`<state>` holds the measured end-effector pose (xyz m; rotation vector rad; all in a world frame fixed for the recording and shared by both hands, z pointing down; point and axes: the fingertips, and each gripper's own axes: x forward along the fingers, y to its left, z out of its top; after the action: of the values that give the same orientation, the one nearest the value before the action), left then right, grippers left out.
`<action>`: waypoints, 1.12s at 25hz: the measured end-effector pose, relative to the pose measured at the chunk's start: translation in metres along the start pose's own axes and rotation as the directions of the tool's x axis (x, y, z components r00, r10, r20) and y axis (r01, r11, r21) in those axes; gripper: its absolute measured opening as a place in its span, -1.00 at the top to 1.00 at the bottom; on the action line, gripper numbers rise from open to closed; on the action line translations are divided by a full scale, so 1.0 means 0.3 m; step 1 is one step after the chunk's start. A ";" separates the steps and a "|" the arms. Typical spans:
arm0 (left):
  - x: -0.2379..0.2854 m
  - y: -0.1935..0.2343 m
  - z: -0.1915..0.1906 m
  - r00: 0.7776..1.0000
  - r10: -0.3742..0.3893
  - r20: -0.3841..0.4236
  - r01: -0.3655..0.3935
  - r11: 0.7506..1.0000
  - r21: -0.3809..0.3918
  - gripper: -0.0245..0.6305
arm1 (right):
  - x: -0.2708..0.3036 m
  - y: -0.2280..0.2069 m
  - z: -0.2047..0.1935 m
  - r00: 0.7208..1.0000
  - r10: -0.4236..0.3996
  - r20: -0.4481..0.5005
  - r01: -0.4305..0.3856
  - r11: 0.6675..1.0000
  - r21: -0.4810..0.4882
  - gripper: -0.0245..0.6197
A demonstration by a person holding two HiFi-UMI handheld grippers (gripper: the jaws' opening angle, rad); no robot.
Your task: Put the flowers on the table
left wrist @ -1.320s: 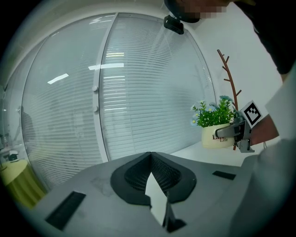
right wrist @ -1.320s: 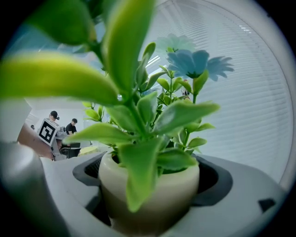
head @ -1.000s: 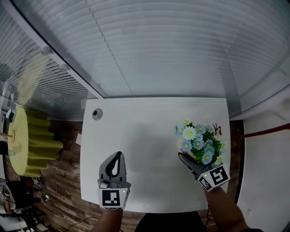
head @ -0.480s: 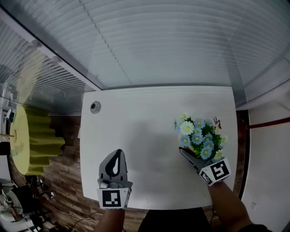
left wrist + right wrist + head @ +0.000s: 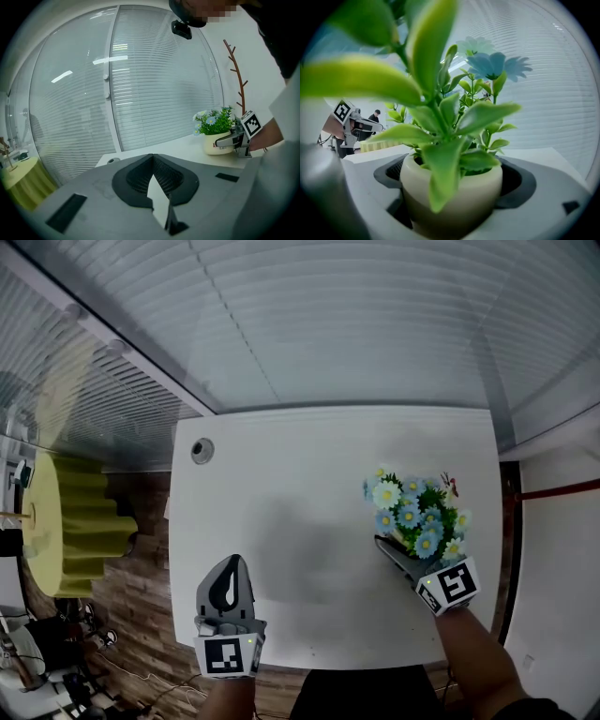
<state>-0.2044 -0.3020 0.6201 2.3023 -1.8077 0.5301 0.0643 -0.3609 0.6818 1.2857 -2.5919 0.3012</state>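
Blue and white flowers (image 5: 415, 514) with green leaves stand in a cream pot at the right side of the white table (image 5: 300, 484). My right gripper (image 5: 398, 551) is shut on that pot, one jaw on each side of it. In the right gripper view the pot (image 5: 452, 192) fills the space between the jaws, and leaves hide most of the scene. From the left gripper view, the pot (image 5: 214, 142) seems to sit level with the tabletop. My left gripper (image 5: 231, 566) hovers near the table's front left, shut and holding nothing.
A small round grey grommet (image 5: 202, 450) sits in the table's far left corner. Window blinds (image 5: 328, 324) run behind the table. A yellow-green covered round table (image 5: 70, 526) stands to the left on the wooden floor (image 5: 141, 634). A bare branch-shaped stand (image 5: 236, 79) rises behind the flowers.
The head view has shifted a little. My right gripper still holds the pot at about the same spot. My left gripper has slipped slightly toward the near edge.
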 end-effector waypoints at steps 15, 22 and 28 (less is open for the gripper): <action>-0.071 0.067 0.045 0.999 0.022 0.026 -0.022 1.000 -0.001 0.91 | 0.018 0.046 -0.033 0.998 -0.054 -0.043 0.052 0.997 -0.056 -0.76; -0.145 0.101 0.079 0.998 0.034 0.059 -0.036 0.999 0.035 0.91 | -0.033 0.050 -0.082 0.989 -0.130 -0.066 0.128 0.991 -0.034 -0.76; -0.193 0.107 0.115 0.997 0.041 0.071 -0.044 0.998 0.033 0.91 | -0.086 0.080 -0.045 0.990 -0.129 -0.052 0.129 0.992 -0.010 -0.76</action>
<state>-0.2413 -0.2695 0.5636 2.3380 -1.8982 0.4969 0.0616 -0.3234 0.6851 1.4161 -2.4507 0.2990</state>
